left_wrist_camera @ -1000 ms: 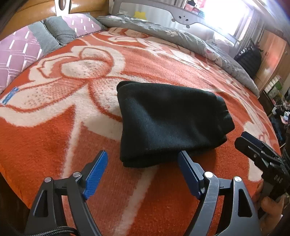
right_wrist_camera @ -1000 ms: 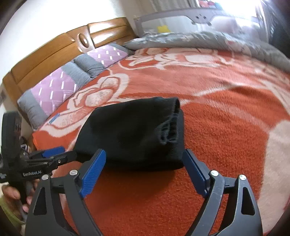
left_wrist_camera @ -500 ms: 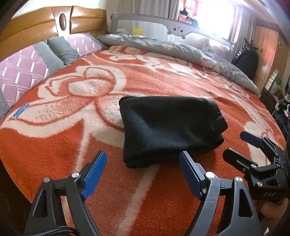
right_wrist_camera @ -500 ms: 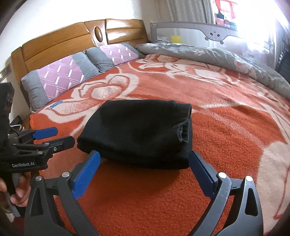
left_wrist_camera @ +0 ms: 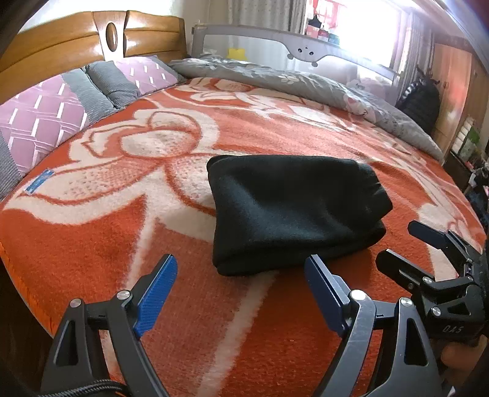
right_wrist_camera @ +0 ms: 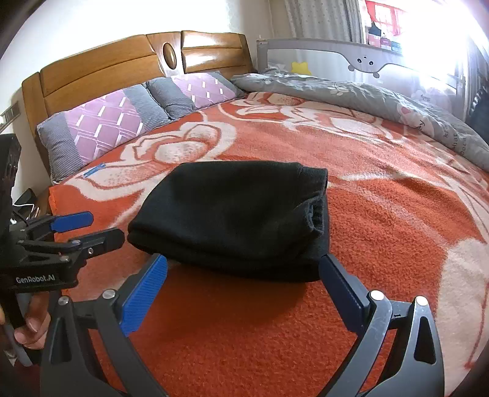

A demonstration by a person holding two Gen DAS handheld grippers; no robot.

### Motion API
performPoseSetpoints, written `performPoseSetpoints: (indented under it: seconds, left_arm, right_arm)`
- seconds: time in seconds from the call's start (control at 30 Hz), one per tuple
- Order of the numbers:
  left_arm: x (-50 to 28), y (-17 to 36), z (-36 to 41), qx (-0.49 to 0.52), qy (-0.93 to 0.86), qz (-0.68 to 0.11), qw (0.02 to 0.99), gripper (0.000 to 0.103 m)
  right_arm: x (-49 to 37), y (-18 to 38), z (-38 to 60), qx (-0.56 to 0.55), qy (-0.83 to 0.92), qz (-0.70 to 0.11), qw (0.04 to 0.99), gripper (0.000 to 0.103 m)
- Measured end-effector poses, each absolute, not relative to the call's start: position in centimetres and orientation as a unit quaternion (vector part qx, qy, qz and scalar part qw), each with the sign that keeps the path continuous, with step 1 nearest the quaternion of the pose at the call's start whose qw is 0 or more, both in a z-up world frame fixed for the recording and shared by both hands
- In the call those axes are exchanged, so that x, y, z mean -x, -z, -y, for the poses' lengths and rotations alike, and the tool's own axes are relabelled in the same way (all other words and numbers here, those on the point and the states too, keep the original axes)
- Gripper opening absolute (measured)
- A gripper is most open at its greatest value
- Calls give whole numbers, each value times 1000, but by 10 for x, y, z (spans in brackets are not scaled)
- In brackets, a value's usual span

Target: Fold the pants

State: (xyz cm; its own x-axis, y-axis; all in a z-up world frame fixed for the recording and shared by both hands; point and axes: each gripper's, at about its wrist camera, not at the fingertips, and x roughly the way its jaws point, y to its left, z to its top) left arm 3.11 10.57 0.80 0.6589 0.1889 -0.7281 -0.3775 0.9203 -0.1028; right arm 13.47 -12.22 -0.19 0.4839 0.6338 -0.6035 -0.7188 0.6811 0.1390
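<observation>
Both grippers have pulled back from the pants (left_wrist_camera: 293, 210), now a folded bundle mid-blanket (left_wrist_camera: 91, 244): the left gripper (left_wrist_camera: 241, 293) is opening, the right gripper (right_wrist_camera: 244, 290) spread wide, both empty, so the fold looks finished.

1. A bed with an orange floral blanket (right_wrist_camera: 382, 232) fills the room.
2. Wooden headboard (right_wrist_camera: 122, 70) at ten o'clock, purple-grey pillows (right_wrist_camera: 101, 128) below.
3. Bright window (left_wrist_camera: 360, 27) at one o'clock.
4. Grey quilt (left_wrist_camera: 305, 82) along the far edge.
</observation>
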Motion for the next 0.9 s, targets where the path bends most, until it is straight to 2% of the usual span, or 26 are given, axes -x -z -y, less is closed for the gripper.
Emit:
performPoseSetpoints:
  seconds: [0.9]
  left_arm:
    - [-40,16,-106,107,-167,-397,896,88]
  right_arm:
    - [-139,20,111,51,-385,-322,864,100]
